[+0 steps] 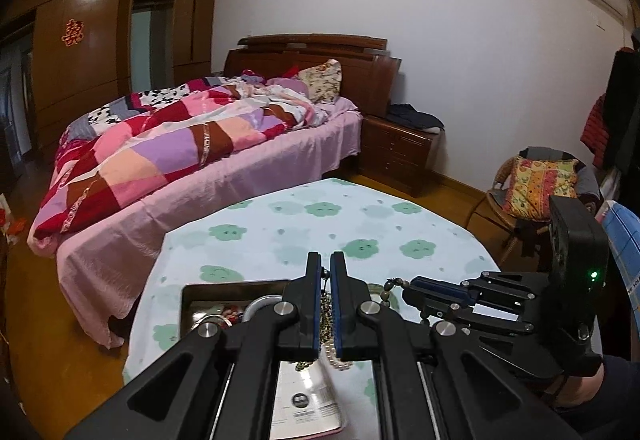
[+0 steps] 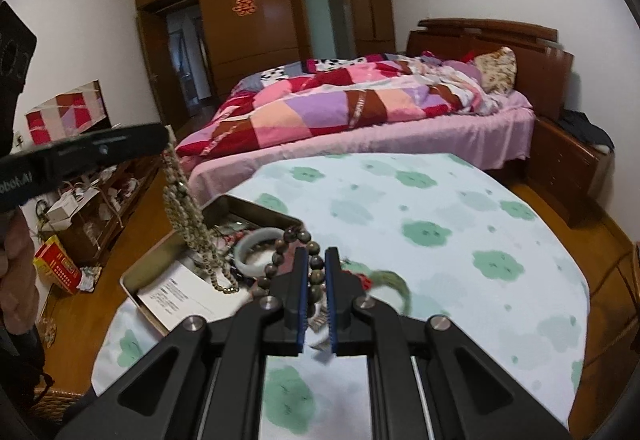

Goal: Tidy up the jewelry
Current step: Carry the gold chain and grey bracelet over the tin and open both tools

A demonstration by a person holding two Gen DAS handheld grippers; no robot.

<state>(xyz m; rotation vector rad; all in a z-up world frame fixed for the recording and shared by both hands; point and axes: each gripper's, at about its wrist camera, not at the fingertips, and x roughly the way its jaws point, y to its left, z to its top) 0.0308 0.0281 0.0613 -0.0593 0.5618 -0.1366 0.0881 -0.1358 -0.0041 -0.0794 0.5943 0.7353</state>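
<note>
Jewelry hangs from both grippers: the left gripper (image 1: 326, 268) is clamped on a pearl-and-chain necklace (image 2: 188, 224), the right gripper (image 2: 316, 264) on a dark wooden bead bracelet (image 2: 292, 240). Both dangle over an open metal tin (image 2: 256, 209) holding a pale bangle (image 2: 256, 246), on the cloud-patterned desk (image 2: 460, 240).

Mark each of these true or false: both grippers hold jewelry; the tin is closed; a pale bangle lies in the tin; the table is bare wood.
1. Both grippers hold jewelry. True: the left gripper is shut on a pearl and chain necklace, the right gripper on a brown bead bracelet.
2. The tin is closed. False: the metal tin lies open, jewelry and a printed sheet inside.
3. A pale bangle lies in the tin. True: the jade bangle rests there.
4. The table is bare wood. False: a cloud-print tablecloth covers it.
</note>
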